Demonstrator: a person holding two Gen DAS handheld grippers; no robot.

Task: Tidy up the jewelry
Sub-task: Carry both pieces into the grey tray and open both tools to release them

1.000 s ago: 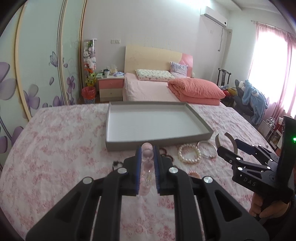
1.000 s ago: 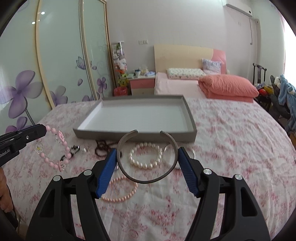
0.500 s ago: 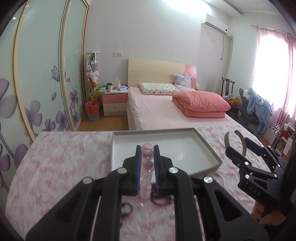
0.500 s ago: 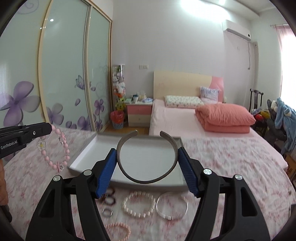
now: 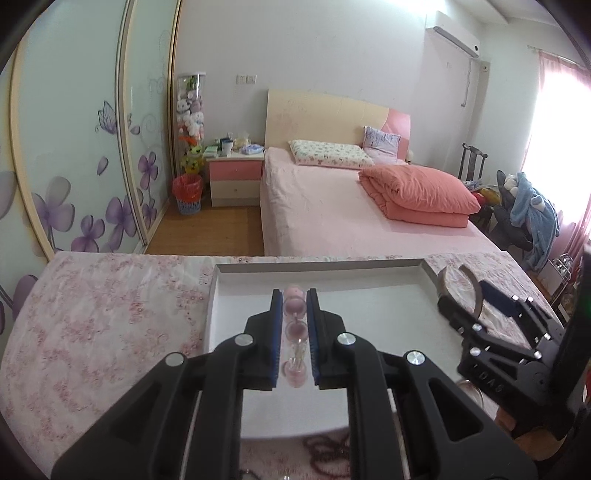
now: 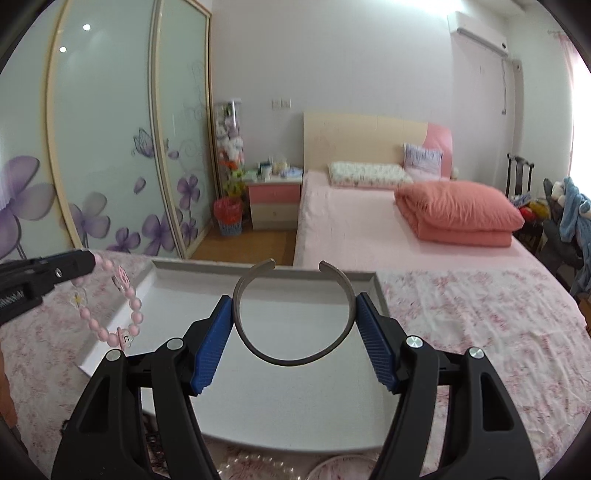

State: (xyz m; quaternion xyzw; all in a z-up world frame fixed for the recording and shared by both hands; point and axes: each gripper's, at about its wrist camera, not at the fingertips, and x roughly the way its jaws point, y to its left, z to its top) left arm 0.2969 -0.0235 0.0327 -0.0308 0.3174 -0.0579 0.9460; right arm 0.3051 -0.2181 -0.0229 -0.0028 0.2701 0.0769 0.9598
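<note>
The shallow grey rectangular tray [image 6: 376, 286] holds nothing; above it, the left gripper [image 5: 295, 306] pinches a pink beaded bracelet [image 6: 110, 306], the right gripper [image 6: 293, 317] clamps a grey open metal bangle [image 6: 291, 360].

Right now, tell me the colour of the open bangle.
Grey-brown open bangle; right wrist view shows it best.

A bedroom with pale walls [image 5: 332, 44]; sliding wardrobe doors [image 6: 103, 147] of frosted glass with purple flowers and a butterfly line the left side; a bed [image 5: 351, 218] in pink sheets stands against the far wall under a cream and pink headboard [image 5: 325, 114]; a folded coral quilt [image 5: 417, 195] and two pillows lie on it; beside it a pink-drawered nightstand [image 5: 234, 177], a red waste basket [image 5: 187, 192] and a tall case of plush toys [image 5: 190, 122]; wooden floor [image 5: 207, 232]; an air conditioner [image 5: 452, 33] hangs high; bright daylight through a pink-curtained window [image 5: 561, 147].
</note>
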